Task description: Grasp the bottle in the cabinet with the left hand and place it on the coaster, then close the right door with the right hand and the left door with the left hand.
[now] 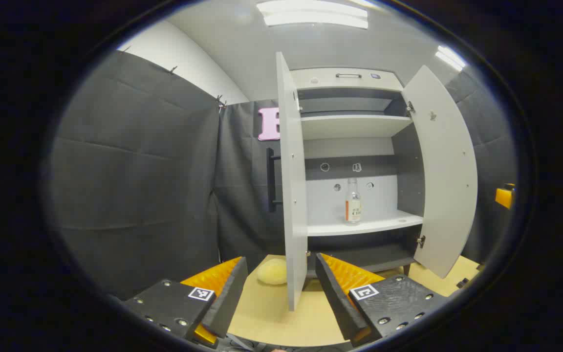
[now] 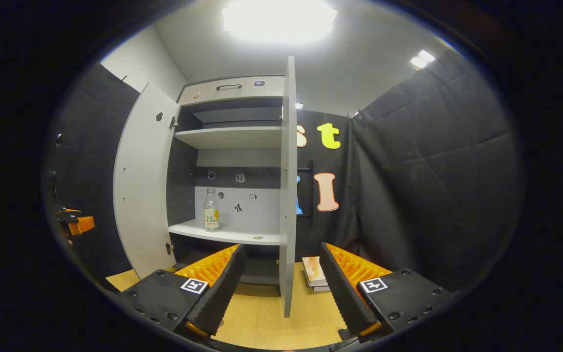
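The bottle [image 1: 353,201] stands upright on the lower shelf [image 1: 364,226] of the cabinet [image 1: 347,78], clear-bodied with a label around its lower half, its back near the pale rear panel. In the right gripper view the same bottle [image 2: 211,209] sits toward the left end of that shelf [image 2: 225,233]. Both doors hang wide open: in the left gripper view the left door [image 1: 292,186] shows nearly edge-on in the middle, and the right door [image 1: 445,171] swings out to the right of the bottle. In the right gripper view the left door [image 2: 143,186] is the broad panel on the left and the right door [image 2: 287,186] stands edge-on.

The left gripper [image 1: 281,288] is held low over the tabletop [image 1: 271,318], well short of the cabinet; its jaws are released and spread wide with nothing between them, and the bottle lies far ahead, above and slightly right of the gap. The near edge of the left door falls between the two fingers in that view. The right gripper [image 2: 281,286] likewise has its jaws released and apart, grasping nothing, with the bottle far ahead and to the left of the gap.

A pale yellow round object [image 1: 272,272] rests on the tabletop just left of the left door's bottom corner. In the right gripper view a small stack of flat printed items [image 2: 313,274] lies on the tabletop [image 2: 262,318] right of the right door's edge.
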{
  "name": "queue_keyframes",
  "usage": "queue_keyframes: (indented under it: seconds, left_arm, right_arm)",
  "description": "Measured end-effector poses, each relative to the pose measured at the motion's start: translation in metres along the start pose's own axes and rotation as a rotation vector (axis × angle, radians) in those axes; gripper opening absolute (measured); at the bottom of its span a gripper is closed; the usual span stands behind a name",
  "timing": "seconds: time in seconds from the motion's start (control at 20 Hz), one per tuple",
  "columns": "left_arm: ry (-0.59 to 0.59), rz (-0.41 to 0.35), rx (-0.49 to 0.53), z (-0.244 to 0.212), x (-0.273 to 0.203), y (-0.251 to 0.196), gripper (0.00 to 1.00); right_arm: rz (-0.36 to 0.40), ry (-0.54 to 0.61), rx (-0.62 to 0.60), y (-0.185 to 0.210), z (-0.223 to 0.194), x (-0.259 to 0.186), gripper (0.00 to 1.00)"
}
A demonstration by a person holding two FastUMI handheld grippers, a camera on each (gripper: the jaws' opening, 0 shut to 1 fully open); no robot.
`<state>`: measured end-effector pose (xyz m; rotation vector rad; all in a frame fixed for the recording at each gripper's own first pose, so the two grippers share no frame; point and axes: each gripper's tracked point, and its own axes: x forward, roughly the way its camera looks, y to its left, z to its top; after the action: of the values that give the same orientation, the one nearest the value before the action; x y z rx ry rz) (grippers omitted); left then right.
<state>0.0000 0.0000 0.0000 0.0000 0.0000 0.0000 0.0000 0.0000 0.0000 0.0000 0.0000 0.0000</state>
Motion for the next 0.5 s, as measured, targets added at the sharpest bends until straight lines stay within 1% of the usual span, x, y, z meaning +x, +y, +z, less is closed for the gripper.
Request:
queue_keyframes:
  seconds: [0.15,0.2,0.25,0.3,0.4,0.45,0.5]
  left_arm:
    - [0.003,-0.005,-0.004,-0.0016,-0.0014,-0.0023,0.87]
    - [0.001,-0.004,-0.001,-0.0007,-0.0013,-0.0028,0.85]
    - [-0.001,-0.004,0.004,-0.0006,-0.0019,-0.0024,0.85]
    - [-0.003,-0.004,0.008,0.0004,-0.0021,-0.0023,0.86]
    - [-0.005,-0.008,0.014,0.0005,-0.0016,-0.0041,0.85]
    - [-0.007,-0.009,0.015,0.0010,-0.0013,-0.0046,0.85]
    - [-0.008,-0.011,0.014,0.0022,-0.0013,-0.0059,0.85]
  right_arm:
    - [-0.007,0.001,0.016,-0.0039,-0.0014,0.0014,0.96]
    - [-0.009,0.001,0.020,-0.0047,-0.0009,0.0019,0.93]
    - [-0.010,0.000,0.022,-0.0056,-0.0021,0.0018,0.96]
    - [-0.011,0.001,0.024,-0.0057,-0.0017,0.0022,0.96]
    - [-0.013,-0.001,0.027,-0.0064,-0.0017,0.0024,0.97]
    - [-0.011,-0.003,0.028,-0.0061,-0.0016,0.0027,0.93]
    - [-0.012,-0.004,0.029,-0.0056,-0.0010,0.0031,0.97]
